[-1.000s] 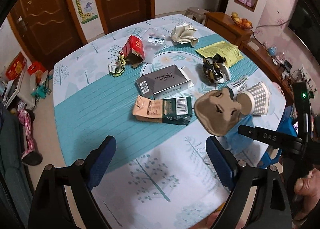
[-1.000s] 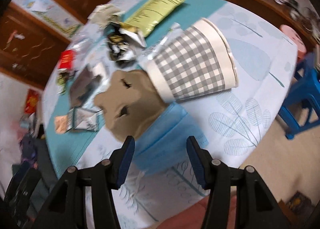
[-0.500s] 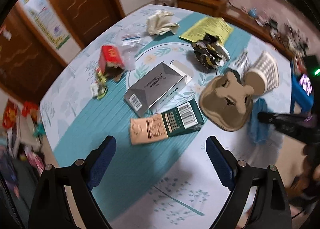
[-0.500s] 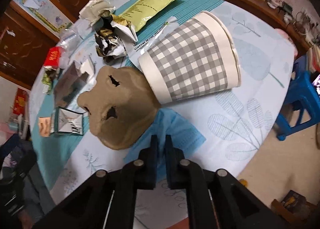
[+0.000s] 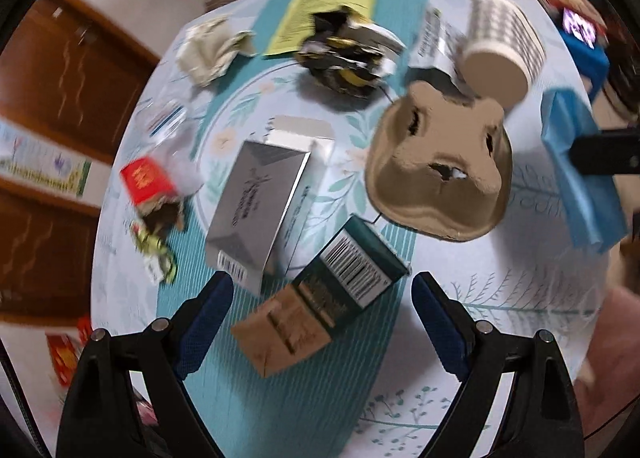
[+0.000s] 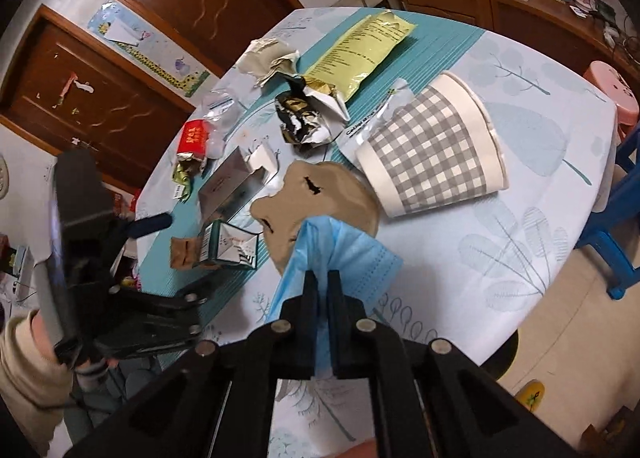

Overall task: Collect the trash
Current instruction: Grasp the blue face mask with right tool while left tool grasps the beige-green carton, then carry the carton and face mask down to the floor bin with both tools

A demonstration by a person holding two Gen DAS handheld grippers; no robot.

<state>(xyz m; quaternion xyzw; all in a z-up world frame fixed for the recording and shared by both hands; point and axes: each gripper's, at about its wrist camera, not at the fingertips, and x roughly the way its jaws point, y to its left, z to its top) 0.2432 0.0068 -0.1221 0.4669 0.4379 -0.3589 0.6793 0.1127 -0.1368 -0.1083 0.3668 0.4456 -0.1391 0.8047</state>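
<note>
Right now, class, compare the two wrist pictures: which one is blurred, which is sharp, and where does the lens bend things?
Left wrist view: motion blur smears the checked paper cup and the doors, though the open left claw stays crisp. Right wrist view: sharp throughout, with the right claw shut on the blue face mask. Both views: fisheye curves the table edge and darkens the corners.
</note>
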